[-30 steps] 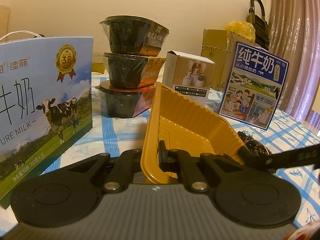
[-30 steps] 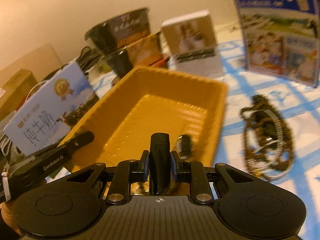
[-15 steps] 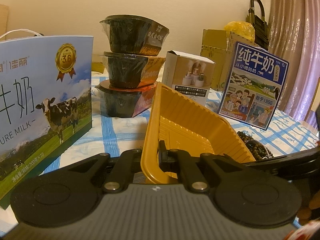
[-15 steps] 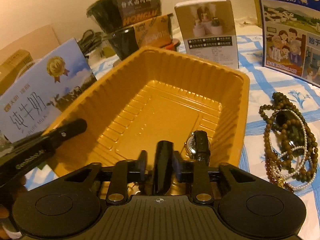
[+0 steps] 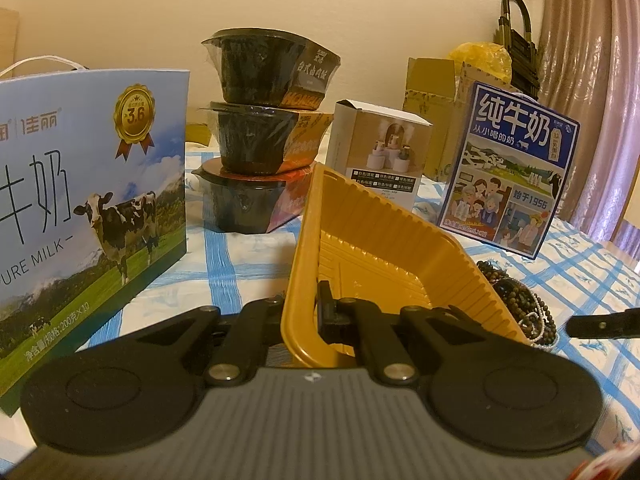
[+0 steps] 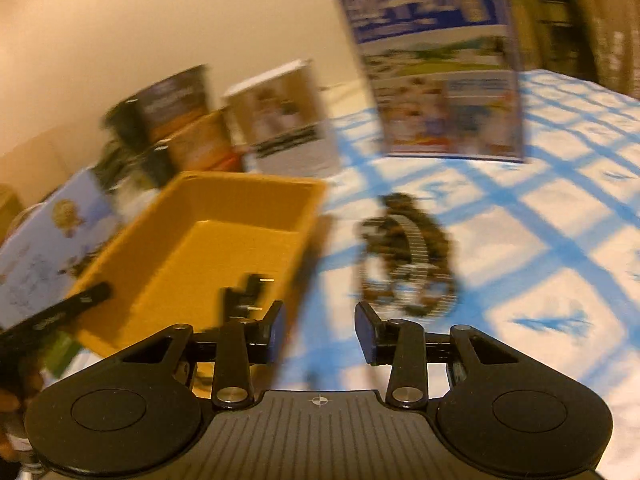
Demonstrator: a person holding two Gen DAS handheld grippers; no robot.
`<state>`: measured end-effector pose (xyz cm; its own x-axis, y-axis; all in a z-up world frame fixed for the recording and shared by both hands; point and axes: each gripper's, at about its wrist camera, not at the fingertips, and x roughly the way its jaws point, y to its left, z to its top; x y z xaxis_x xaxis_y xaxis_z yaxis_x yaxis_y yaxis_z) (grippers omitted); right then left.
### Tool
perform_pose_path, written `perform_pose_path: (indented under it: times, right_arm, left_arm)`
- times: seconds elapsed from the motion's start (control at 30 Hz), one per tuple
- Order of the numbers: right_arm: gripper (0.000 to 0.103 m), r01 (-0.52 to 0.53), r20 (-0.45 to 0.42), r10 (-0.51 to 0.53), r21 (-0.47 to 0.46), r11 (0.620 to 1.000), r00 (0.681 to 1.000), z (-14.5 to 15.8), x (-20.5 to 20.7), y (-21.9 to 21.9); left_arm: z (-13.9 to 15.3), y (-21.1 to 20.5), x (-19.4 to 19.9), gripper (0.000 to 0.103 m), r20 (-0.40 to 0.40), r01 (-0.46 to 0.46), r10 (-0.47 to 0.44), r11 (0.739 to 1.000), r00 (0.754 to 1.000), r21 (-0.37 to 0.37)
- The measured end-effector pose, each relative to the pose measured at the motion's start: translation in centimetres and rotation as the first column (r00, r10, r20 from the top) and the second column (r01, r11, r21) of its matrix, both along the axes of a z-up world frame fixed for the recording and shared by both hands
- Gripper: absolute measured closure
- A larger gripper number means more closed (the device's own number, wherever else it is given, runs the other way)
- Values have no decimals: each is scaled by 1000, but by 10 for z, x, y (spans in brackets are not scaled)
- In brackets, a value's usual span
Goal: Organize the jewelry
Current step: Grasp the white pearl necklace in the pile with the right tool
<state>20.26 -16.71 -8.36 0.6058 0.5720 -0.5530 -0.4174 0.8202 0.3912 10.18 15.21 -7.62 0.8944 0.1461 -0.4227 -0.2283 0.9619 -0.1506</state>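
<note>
My left gripper [image 5: 306, 312] is shut on the near rim of the yellow plastic tray [image 5: 372, 252] and holds it tilted up on the checked cloth. The tray also shows in the right wrist view [image 6: 208, 248], with a dark watch [image 6: 250, 292] lying in its near corner. My right gripper [image 6: 320, 332] is open and empty, above the cloth just right of the tray. A heap of brown bead necklaces and a pearl string [image 6: 408, 256] lies on the cloth ahead of it, also seen in the left wrist view [image 5: 520, 300]. The right view is blurred.
A large milk carton box [image 5: 80, 208] stands at the left. Stacked black bowls [image 5: 260, 140], a small white box [image 5: 380, 148] and a blue milk box [image 5: 512, 168] stand behind the tray. Cardboard boxes and a curtain are at the back right.
My right gripper has opened, left the watch in the tray and swung right toward the bead heap. The left gripper and tray have not moved.
</note>
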Motion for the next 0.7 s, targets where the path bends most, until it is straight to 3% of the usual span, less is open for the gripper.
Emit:
perform_pose_path:
  times: [0.23,0.33,0.4,0.7]
  right_arm:
    - [65,83,-16,-85,-69,994,996,-13,14,-28]
    - [79,69,-3,-70,-88,994,998,-16,19,-26]
    - [84,64,3,-64,-95,993,998,-18,24,-20]
    - [84,87,6,-87,-108,990,996,-25,55,0]
  left_arm:
    - [0,-1,0,98,1,0,0,1000,1000,3]
    - [0,-1,0,98,1,1,-1,1000,1000,4]
    - [0,-1,0,98,1,3,-3,1000,1000,6]
    - [0,-2,0,98,1,4,-4,1000,1000,7]
